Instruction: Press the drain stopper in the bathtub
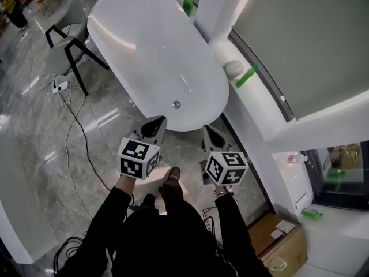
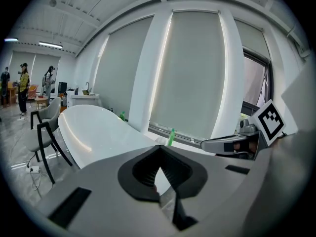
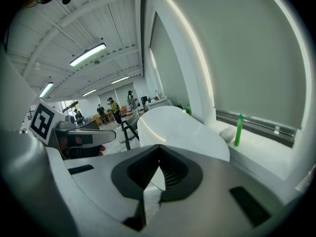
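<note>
Standing at the near end of a white freestanding bathtub [image 1: 132, 39], with the left tongs [image 1: 154, 124] and the right tongs [image 1: 210, 133] held side by side above the grey marble floor [image 1: 98, 131], just short of the tub's rim. Pressed together tip to tip in each gripper view, with nothing clamped between.

Down on the tub's bottom, toward this end: the round metal drain stopper [image 1: 176, 104], just beyond the tips and touched by neither.

Along the right, a white window ledge [image 1: 259, 108] with an upright green bottle [image 1: 247, 75] beside a pale rounded lump [image 1: 233, 68]. At the tub's left, a pale chair [image 1: 69, 45] on black legs, and near it a white power strip [image 1: 60, 86] with its cable trailing over the floor. At lower right, an open cardboard box [image 1: 285, 244].
</note>
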A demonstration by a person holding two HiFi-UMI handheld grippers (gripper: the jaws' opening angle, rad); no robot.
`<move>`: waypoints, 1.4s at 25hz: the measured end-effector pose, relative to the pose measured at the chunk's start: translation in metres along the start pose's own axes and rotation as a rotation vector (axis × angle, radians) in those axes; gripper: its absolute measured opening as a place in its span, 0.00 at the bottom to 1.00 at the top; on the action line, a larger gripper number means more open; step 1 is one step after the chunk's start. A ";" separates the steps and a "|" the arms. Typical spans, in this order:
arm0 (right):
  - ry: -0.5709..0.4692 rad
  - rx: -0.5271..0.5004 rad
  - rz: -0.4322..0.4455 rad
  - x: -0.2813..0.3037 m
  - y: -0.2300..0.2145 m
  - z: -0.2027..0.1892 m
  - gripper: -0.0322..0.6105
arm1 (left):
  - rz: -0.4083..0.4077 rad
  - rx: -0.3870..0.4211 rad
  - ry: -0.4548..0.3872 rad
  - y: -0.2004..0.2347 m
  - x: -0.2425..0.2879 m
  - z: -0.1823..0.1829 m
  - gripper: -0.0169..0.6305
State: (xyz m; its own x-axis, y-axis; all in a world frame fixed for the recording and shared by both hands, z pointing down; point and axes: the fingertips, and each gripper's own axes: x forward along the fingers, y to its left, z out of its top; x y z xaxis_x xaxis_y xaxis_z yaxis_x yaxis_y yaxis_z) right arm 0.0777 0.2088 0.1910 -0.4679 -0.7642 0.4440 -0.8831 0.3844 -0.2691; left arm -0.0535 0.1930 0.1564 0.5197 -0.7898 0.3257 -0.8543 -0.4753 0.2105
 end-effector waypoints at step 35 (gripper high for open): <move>0.101 0.048 -0.027 0.142 -0.101 0.041 0.05 | -0.018 -0.027 0.148 0.061 0.188 0.025 0.04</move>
State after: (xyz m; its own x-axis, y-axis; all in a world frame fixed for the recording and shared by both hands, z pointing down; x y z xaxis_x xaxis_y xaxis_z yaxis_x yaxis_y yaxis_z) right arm 0.1014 0.0400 0.2459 -0.4476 -0.7165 0.5350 -0.8937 0.3375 -0.2957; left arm -0.0082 0.0063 0.2073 0.5329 -0.7144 0.4535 -0.8451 -0.4768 0.2419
